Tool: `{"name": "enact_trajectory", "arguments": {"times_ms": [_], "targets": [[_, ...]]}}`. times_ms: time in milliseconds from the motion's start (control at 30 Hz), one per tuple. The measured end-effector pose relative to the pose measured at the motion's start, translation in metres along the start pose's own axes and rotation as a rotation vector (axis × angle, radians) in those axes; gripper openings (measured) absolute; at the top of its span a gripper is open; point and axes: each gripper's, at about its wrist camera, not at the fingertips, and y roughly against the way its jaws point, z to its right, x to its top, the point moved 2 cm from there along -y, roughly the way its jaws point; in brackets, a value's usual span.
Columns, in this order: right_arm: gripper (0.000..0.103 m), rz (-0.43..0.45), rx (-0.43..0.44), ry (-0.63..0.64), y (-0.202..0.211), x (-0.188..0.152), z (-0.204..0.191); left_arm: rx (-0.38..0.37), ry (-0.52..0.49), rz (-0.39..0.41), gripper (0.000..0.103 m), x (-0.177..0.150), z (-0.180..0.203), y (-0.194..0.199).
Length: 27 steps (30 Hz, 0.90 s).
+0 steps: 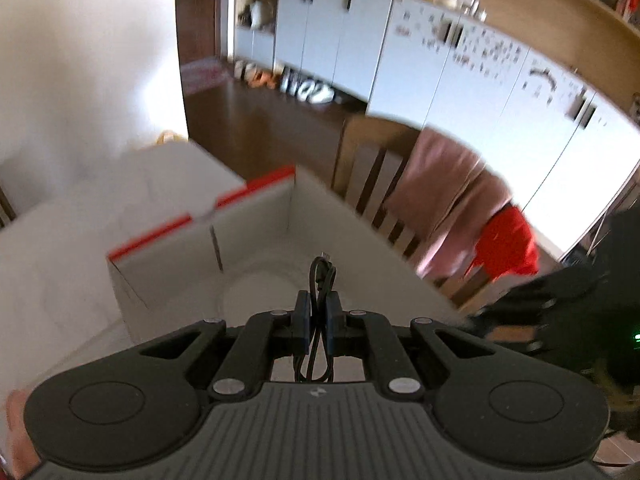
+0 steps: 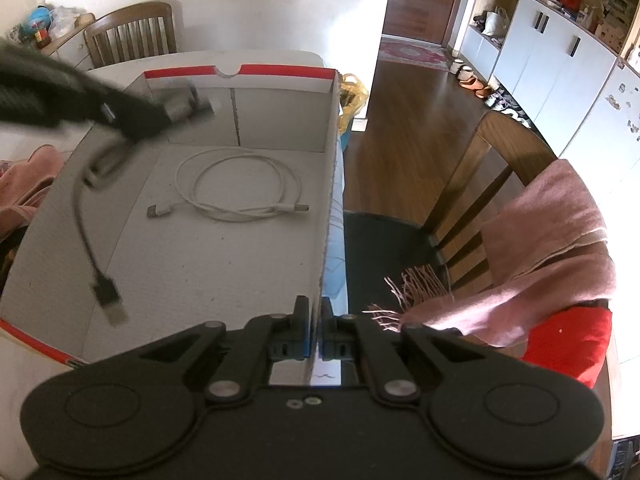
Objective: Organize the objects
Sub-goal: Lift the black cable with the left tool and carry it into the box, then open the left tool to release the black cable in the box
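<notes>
left hand-held gripper (image 1: pixel 318 320) pinches black cable (image 1: pixel 320 280); no writing legible.

home | wooden dining chair (image 2: pixel 472 184) | shoes (image 2: pixel 472 80) by white cupboards (image 2: pixel 552 60)

A wooden chair (image 2: pixel 496 184) stands at right, just beside the table (image 2: pixel 256 58), with a pink fringed scarf (image 2: pixel 552 248) draped over its backrest and a red cloth (image 2: pixel 572 348) below it. A second wooden chair (image 2: pixel 132 32) stands at the table's far side. Farther right, white cabinets (image 2: pixel 560 64) line the wall, shoes (image 2: pixel 476 84) lie along their base, and a patterned rug (image 2: pixel 412 54) lies in the far doorway.
</notes>
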Motion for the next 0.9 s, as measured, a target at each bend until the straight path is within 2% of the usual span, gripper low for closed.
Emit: {"name": "enact_trajectory", "arguments": {"times_ms": [200,400,667,900], "targets": [[0.003,0.000,0.007,-0.009,-0.001,0.000,0.002,0.050,0.013,-0.136,0.006,-0.024,-0.009,-0.045],[0.004,0.000,0.012,-0.014,-0.002,0.001,0.003,0.086,-0.008,-0.246,0.007,-0.044,-0.010,-0.069],[0.004,-0.004,0.012,-0.014,-0.003,0.001,0.003,0.096,0.001,-0.334,0.007,-0.055,-0.013,-0.090],[0.004,-0.004,0.012,-0.013,-0.003,0.001,0.003,0.105,0.014,-0.355,0.009,-0.055,-0.016,-0.091]]}}
